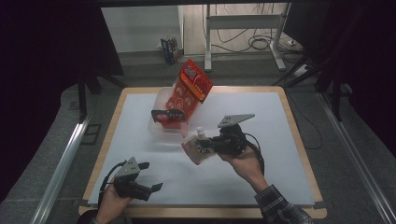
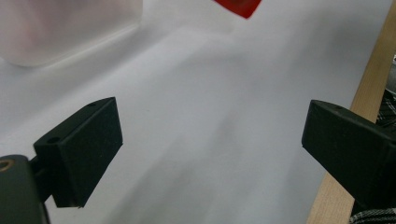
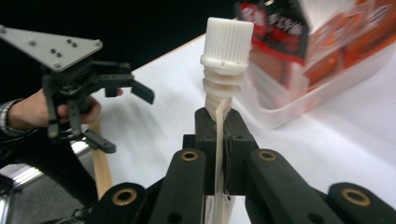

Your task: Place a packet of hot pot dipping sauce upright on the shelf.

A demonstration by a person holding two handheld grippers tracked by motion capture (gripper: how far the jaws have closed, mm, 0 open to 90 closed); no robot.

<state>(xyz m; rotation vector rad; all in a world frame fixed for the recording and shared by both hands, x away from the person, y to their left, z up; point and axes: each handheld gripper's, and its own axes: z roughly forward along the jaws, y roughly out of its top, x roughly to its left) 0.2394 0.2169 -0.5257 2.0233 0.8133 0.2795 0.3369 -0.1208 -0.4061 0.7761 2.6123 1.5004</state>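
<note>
Spout pouch (image 1: 198, 148) — between right gripper (image 1: 211, 144) jaws

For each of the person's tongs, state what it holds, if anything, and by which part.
The right tongs pinch the spouted pouch by its flat edge just below the white cap. The left tongs are open and hold nothing.

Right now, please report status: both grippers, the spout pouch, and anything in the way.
Left gripper open, empty. Right gripper shut on spout pouch, lifted off table. Clear bin with red bags just beyond.
</note>
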